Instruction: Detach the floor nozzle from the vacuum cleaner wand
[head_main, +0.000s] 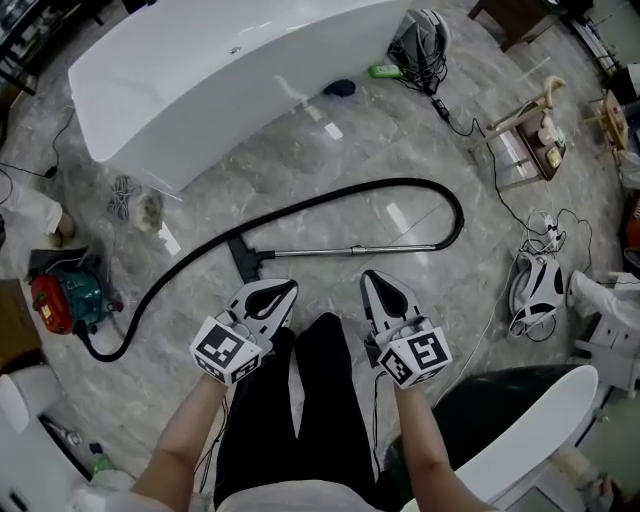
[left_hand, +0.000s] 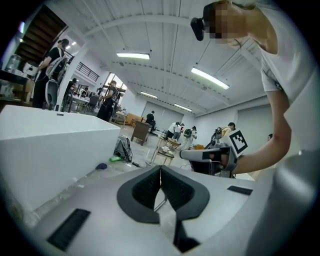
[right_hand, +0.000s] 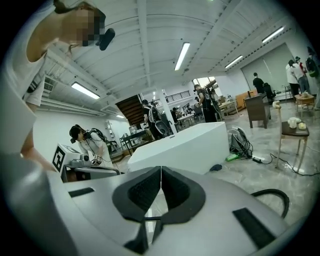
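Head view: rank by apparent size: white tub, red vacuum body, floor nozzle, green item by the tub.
1. white tub
2. red vacuum body
3. floor nozzle
4. green item, farther from camera, so true size unsure.

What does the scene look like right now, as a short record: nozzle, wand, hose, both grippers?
floor nozzle: on the floor, attached to wand
wand: lying flat, ahead of both grippers
hose: loops from wand to vacuum body
left gripper: shut, empty
right gripper: shut, empty
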